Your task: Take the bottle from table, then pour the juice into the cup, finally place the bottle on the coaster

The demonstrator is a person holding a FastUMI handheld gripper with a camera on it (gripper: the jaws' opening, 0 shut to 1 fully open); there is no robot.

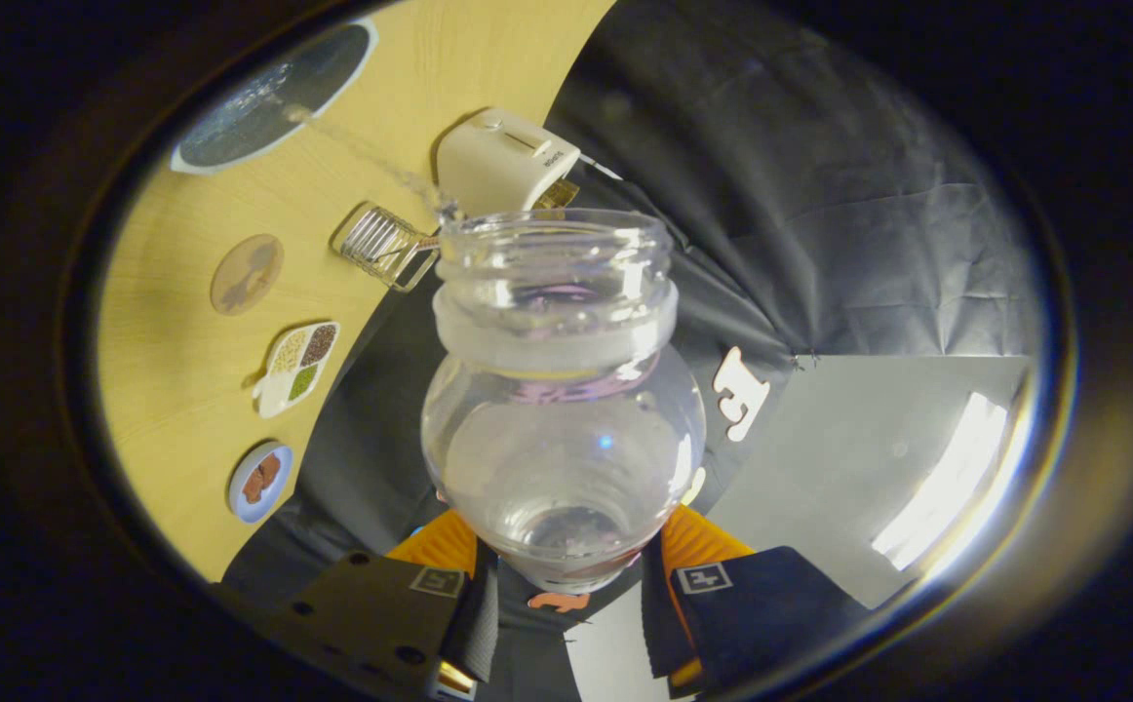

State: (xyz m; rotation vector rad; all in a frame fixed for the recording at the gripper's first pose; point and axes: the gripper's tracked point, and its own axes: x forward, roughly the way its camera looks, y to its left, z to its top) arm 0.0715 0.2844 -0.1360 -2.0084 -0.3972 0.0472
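My gripper (566, 585) is shut on a clear plastic bottle (563, 439), with both fingers pressing on its lower body. The bottle is uncapped and tipped far over, its open mouth (557, 258) pointing away from the fingers toward the wooden table (176, 390). A thin stream of clear liquid (362, 156) leaves the lip. It runs past a ribbed clear cup (386, 246), which stands just beyond the mouth, toward a dark round dish (274, 97). Little liquid is left in the bottle. A round brown coaster (247, 273) lies on the table near the cup.
A white boxy appliance (503, 161) stands right beyond the bottle mouth, next to the cup. A small divided tray of grains (295, 369) and a little blue-rimmed dish (259, 481) lie along the table's edge. Black cloth hangs behind the table.
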